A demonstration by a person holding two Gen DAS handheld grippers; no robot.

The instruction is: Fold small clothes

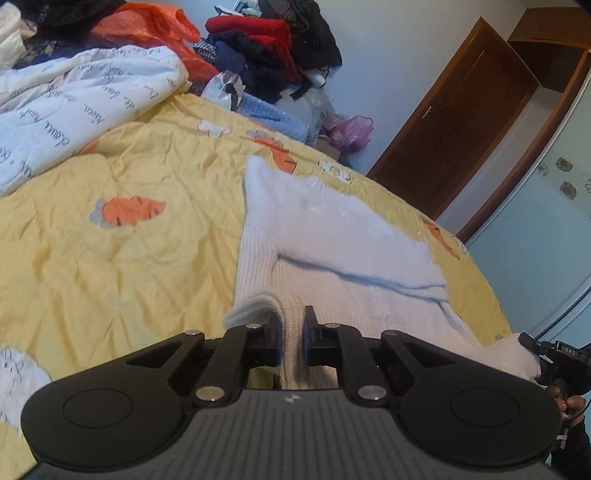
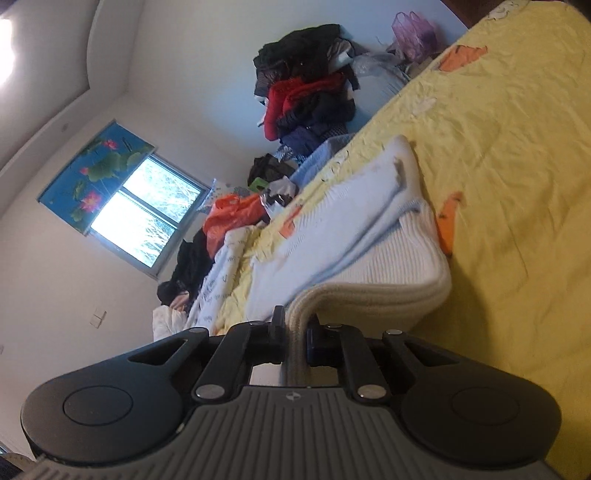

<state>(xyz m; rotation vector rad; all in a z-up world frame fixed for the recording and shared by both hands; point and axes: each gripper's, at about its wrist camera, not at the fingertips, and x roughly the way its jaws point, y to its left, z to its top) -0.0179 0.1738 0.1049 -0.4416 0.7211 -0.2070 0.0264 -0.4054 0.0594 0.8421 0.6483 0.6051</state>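
Note:
A pale blue-white knitted sweater (image 1: 332,236) lies on the yellow bedspread (image 1: 129,258), partly folded over itself. My left gripper (image 1: 291,332) is shut on its ribbed near edge, which is lifted off the bed. In the right wrist view the same sweater (image 2: 354,229) shows as a folded stack, and my right gripper (image 2: 295,330) is shut on its cream ribbed hem. The right gripper (image 1: 535,349) also appears at the far right of the left wrist view, pinching a corner of the knit, with a hand below it.
A white quilt with script print (image 1: 74,103) lies at the bed's far left. A pile of red and dark clothes (image 1: 273,44) and an orange bag (image 1: 155,29) sit beyond the bed. A brown door (image 1: 454,122) stands at right. A window (image 2: 144,218) is on the wall.

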